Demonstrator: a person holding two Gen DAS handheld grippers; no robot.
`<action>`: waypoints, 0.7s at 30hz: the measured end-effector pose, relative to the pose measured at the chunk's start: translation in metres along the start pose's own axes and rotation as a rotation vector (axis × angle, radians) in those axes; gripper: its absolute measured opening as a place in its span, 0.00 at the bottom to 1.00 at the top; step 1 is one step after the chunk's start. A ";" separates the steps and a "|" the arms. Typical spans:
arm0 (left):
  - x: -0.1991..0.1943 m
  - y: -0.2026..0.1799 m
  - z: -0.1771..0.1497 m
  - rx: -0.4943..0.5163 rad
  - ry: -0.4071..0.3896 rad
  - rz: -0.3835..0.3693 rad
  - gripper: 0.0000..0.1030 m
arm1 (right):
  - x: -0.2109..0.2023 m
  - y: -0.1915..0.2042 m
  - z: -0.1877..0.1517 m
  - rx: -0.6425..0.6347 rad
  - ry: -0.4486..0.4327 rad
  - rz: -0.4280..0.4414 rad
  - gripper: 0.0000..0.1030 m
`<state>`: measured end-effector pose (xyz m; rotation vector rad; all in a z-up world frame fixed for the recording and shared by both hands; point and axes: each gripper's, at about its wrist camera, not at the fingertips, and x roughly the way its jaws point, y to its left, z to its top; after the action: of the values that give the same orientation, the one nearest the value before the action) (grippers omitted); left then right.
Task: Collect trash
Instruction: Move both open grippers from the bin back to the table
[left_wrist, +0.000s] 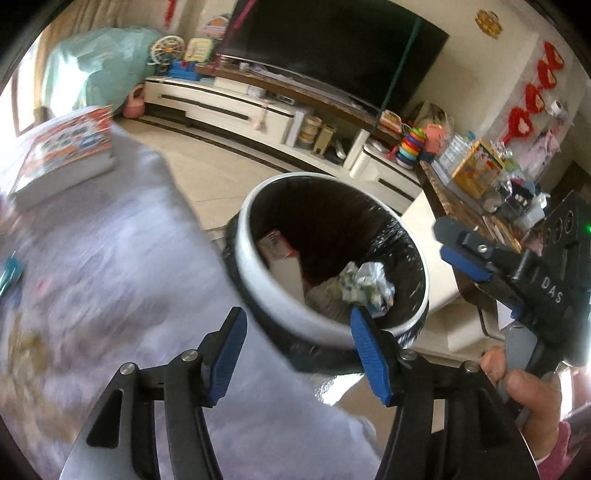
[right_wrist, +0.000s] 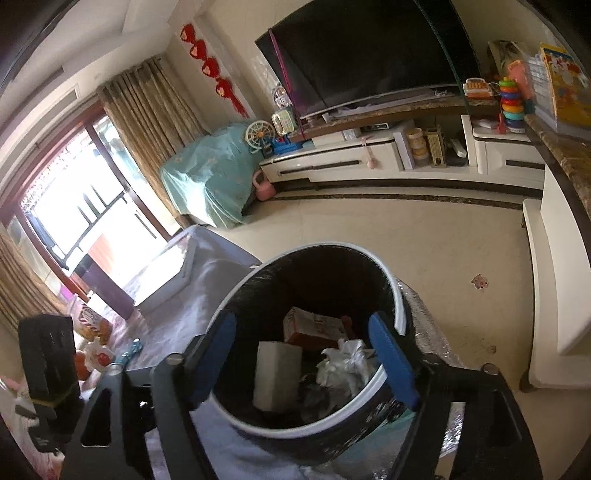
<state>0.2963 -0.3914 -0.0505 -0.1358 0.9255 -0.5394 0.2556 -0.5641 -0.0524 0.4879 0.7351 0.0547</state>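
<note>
A: White rim, black liner: the trash bin (right_wrist: 317, 258) sits right under us, with a carton (right_wrist: 314, 328), a pale block and crumpled paper (right_wrist: 345, 363) already inside.

B: So we read this as the drop step done. The right gripper (right_wrist: 306, 354) stands wide over the mouth with nothing between its jaws; the left gripper (left_wrist: 295, 350) is also parted and empty, beside the rim.

A: Next we need more trash. 1 teal scrap (left_wrist: 11, 273) lies on the lavender cloth (left_wrist: 122, 266), though blur makes it hard to name.

B: We'd swing back over the cloth; packets (right_wrist: 92, 325) sit there too. Beyond, tiled floor (right_wrist: 424, 240), TV cabinet (right_wrist: 332, 162), curtains (right_wrist: 147, 110).
</note>
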 end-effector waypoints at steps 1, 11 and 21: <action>-0.006 0.004 -0.007 -0.012 -0.008 0.003 0.57 | -0.001 0.002 -0.002 -0.001 -0.002 0.001 0.81; -0.073 0.059 -0.068 -0.155 -0.084 0.067 0.58 | 0.000 0.046 -0.044 -0.040 0.059 0.072 0.84; -0.148 0.103 -0.115 -0.245 -0.158 0.165 0.58 | 0.016 0.107 -0.080 -0.104 0.129 0.152 0.85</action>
<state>0.1739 -0.2159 -0.0472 -0.3157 0.8366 -0.2570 0.2280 -0.4332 -0.0656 0.4427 0.8164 0.2677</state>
